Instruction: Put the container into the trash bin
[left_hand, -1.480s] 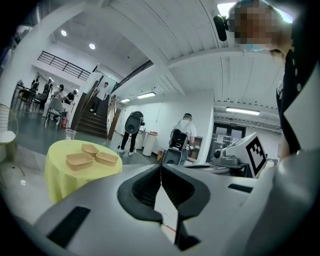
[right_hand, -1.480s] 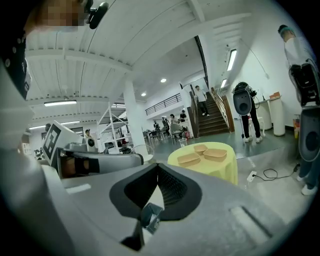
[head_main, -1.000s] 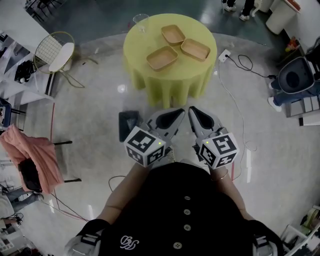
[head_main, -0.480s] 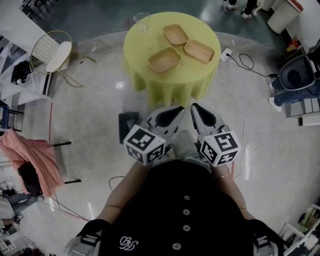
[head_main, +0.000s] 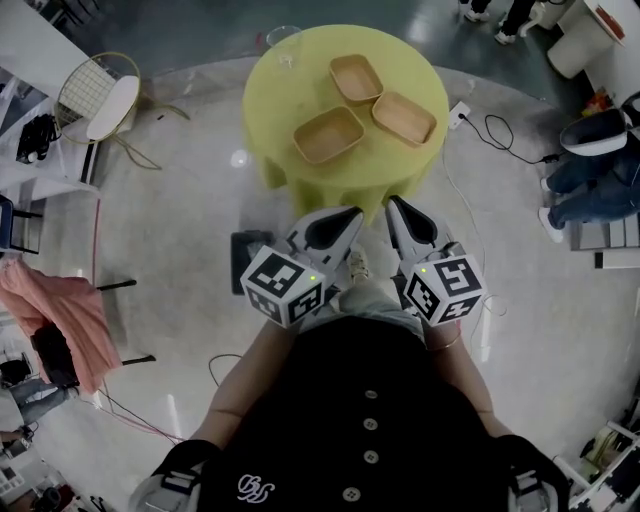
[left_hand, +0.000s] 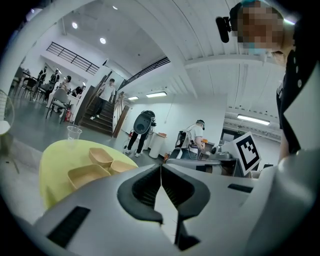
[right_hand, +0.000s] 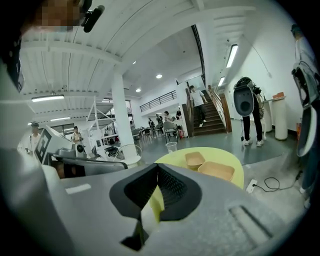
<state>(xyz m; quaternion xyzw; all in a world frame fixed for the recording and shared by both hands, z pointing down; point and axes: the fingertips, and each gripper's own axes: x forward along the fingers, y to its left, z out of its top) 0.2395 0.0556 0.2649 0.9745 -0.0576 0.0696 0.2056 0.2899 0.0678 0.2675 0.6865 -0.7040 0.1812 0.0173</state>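
**A:** Head view, item by item?

**B:** Round table (head_main: 290, 95) under a yellow cloth, ahead of you. On it are three empty tan trays: near container (head_main: 328, 134), far container (head_main: 356, 78) and right-hand container (head_main: 404, 118). A clear cup (head_main: 283, 40) stands at the table's far left edge. Your left gripper (head_main: 355, 212) and right gripper (head_main: 393, 203) sit side by side over the floor, tips toward the table, well short of the trays. A dark box (head_main: 250, 258) lies on the floor just left of your left gripper. I cannot tell what it is.

**A:** Left gripper view?

**B:** Your left gripper (left_hand: 161, 167) has its jaws pressed tip to tip, with nothing between them. Beyond them, to the left, is the table (left_hand: 52, 170). On it are the near container (left_hand: 85, 176), the far container (left_hand: 101, 156), the right-hand container (left_hand: 122, 166) and the cup (left_hand: 74, 134). All of these are apart from the jaws.

**A:** Right gripper view?

**B:** Your right gripper (right_hand: 157, 166) is closed the same way, pads together and holding nothing. The table (right_hand: 239, 177) lies ahead and to the right. The far container (right_hand: 194, 159), the right-hand container (right_hand: 216, 170) and the cup (right_hand: 171, 146) show on it. The jaws cover where the near container would be.
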